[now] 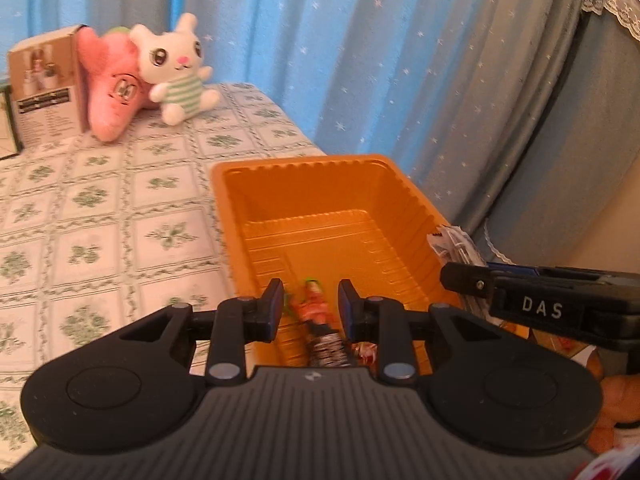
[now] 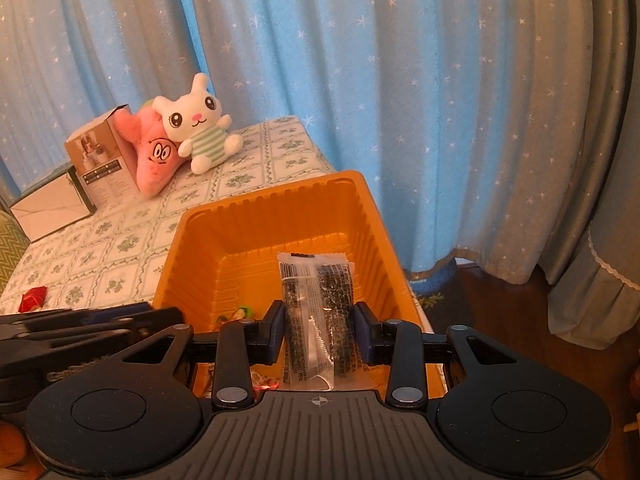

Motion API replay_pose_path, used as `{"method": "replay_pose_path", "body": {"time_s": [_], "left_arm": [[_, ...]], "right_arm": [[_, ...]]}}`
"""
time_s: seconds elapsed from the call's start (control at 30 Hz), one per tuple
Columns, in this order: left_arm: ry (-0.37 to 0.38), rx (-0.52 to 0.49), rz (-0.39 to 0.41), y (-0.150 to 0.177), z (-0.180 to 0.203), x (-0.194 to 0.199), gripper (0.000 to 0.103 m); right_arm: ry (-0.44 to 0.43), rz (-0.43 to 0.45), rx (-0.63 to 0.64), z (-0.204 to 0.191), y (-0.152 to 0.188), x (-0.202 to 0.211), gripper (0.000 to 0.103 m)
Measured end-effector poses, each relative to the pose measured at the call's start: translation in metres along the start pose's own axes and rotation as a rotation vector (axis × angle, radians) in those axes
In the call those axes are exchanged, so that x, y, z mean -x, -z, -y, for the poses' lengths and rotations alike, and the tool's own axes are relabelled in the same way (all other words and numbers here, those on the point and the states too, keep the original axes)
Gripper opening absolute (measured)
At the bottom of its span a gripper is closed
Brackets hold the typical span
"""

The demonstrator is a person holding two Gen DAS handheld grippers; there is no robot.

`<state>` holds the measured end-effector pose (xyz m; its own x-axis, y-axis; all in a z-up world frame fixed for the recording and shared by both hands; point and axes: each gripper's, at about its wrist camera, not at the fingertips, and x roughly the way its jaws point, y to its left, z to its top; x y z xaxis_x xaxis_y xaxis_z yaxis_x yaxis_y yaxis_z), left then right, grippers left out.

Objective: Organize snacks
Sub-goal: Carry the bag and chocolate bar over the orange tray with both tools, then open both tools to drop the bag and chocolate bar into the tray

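Two handheld grippers over an orange tray point(image 1: 316, 216) on a green-patterned tablecloth point(image 1: 80, 208). Right gripper point(image 2: 320, 332) clamped on a clear snack packet point(image 2: 316, 312) with dark print, the packet jutting forward past the fingertips, above the tray's near end. Left gripper point(image 1: 310, 304) with fingers set slightly apart, a green-and-red wrapped snack point(image 1: 316, 308) lying between them inside the tray; contact with the pads impossible to tell. Small red wrapper point(image 2: 34, 296) on the cloth, well left of the right fingers. Beyond the fingertips, at the table's far end: white plush rabbit point(image 2: 200, 124), pink plush carrot point(image 2: 154, 160), cardboard box point(image 2: 102, 164). Starred blue curtain point(image 2: 360, 80) behind.
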<state>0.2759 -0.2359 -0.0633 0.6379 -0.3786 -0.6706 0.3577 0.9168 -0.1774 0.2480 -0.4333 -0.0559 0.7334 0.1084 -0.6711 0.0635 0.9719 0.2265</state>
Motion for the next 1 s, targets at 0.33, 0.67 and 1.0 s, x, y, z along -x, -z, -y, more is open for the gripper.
{"method": "replay_pose_path", "body": {"time_s": [0.33,0.67,1.0], "left_arm": [[-0.037,0.062,0.021,0.013,-0.025,0.031,0.026],[-0.069,0.084,0.025,0.033,-0.040,0.067,0.026],[-0.112,0.082,0.047,0.056,-0.044,0.126,0.026]], "right_arm": [[-0.069,-0.026,-0.014,-0.015,-0.004,-0.016,0.038],[-0.079,-0.006,-0.081,-0.015,0.004,0.011,0.054],[-0.070,0.010,-0.070,-0.052,0.038,0.070,0.054]]}}
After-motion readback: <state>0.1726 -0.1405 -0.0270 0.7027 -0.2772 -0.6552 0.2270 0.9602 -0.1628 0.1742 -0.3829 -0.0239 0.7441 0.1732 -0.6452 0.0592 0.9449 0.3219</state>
